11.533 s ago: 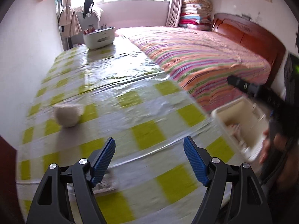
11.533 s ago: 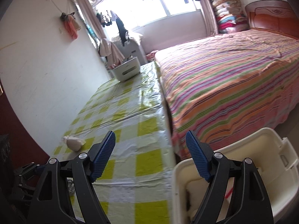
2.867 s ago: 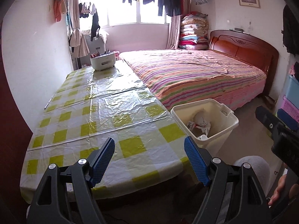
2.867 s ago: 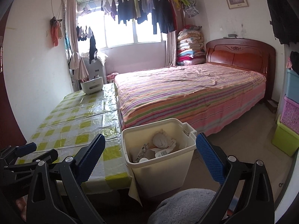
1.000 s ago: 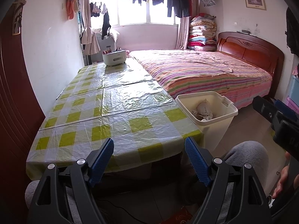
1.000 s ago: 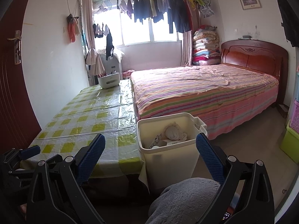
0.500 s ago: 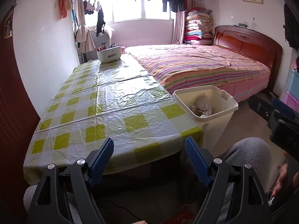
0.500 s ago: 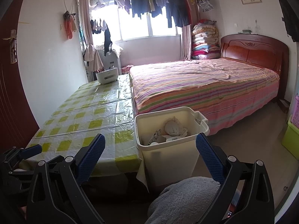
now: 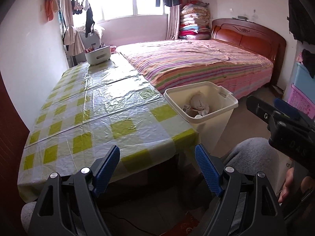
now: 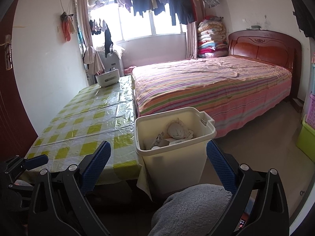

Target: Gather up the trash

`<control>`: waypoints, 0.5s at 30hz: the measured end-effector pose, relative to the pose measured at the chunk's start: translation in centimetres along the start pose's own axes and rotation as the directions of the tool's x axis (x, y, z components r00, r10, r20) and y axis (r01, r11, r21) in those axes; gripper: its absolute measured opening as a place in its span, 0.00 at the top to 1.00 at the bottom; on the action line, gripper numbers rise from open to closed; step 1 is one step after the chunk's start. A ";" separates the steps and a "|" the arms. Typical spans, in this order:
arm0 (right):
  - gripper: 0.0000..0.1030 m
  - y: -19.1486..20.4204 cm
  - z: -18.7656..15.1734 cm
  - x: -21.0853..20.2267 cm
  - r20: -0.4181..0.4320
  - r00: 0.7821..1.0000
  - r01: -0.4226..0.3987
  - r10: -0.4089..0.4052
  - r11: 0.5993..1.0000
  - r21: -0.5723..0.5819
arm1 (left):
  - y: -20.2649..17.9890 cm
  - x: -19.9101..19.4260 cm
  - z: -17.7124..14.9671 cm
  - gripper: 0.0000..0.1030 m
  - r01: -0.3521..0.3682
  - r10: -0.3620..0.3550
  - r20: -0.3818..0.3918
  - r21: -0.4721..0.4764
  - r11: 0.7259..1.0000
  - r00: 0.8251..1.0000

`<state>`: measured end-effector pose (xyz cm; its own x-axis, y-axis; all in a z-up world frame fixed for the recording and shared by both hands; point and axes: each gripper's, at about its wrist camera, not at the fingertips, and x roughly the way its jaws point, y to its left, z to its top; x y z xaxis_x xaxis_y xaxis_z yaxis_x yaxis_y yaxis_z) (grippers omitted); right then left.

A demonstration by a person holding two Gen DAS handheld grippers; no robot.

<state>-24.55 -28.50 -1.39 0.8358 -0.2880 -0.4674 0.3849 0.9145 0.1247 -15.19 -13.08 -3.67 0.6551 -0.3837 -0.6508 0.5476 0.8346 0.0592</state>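
Observation:
A cream plastic bin stands on the floor at the table's right front corner; it also shows in the right wrist view. Crumpled paper and wrappers lie inside it, also seen in the right wrist view. My left gripper is open and empty, held low, short of the table's front edge. My right gripper is open and empty, held back in front of the bin; it shows at the right of the left wrist view.
A table with a yellow-checked plastic cloth runs along the left wall. A white caddy sits at its far end. A striped bed lies to the right. Coloured crates stand at far right. My grey-clad knee is below.
Both grippers stay open and pulled back from the table. The views have shifted only slightly over the last second. Much earlier a paper ball lay on the table; the paper ball no longer shows on the cloth.

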 end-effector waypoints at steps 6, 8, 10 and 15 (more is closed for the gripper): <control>0.07 -0.5 -0.7 0.7 -0.017 1.000 0.007 -0.007 1.000 0.016 | -0.4 0.1 -0.2 0.26 -0.006 0.006 0.010 0.019 1.000 1.000; 0.07 -0.6 -0.7 0.8 -0.019 1.000 0.009 -0.009 1.000 0.020 | -0.6 0.0 -0.3 0.26 -0.014 0.014 0.024 0.026 1.000 1.000; 0.07 -0.6 -0.7 0.8 -0.019 1.000 0.010 -0.010 1.000 0.022 | -0.7 0.0 -0.2 0.26 -0.017 0.016 0.026 0.030 0.999 1.000; 0.07 -0.6 -0.3 0.8 -0.016 1.000 0.010 -0.010 1.000 0.028 | -0.3 0.3 0.0 0.26 -0.020 0.020 0.024 0.010 1.000 1.000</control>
<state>-24.23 -29.15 -2.11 0.8257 -0.2924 -0.4823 0.4044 0.9031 0.1448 -15.19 -13.48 -3.93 0.6780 -0.3762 -0.6315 0.5393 0.8383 0.0796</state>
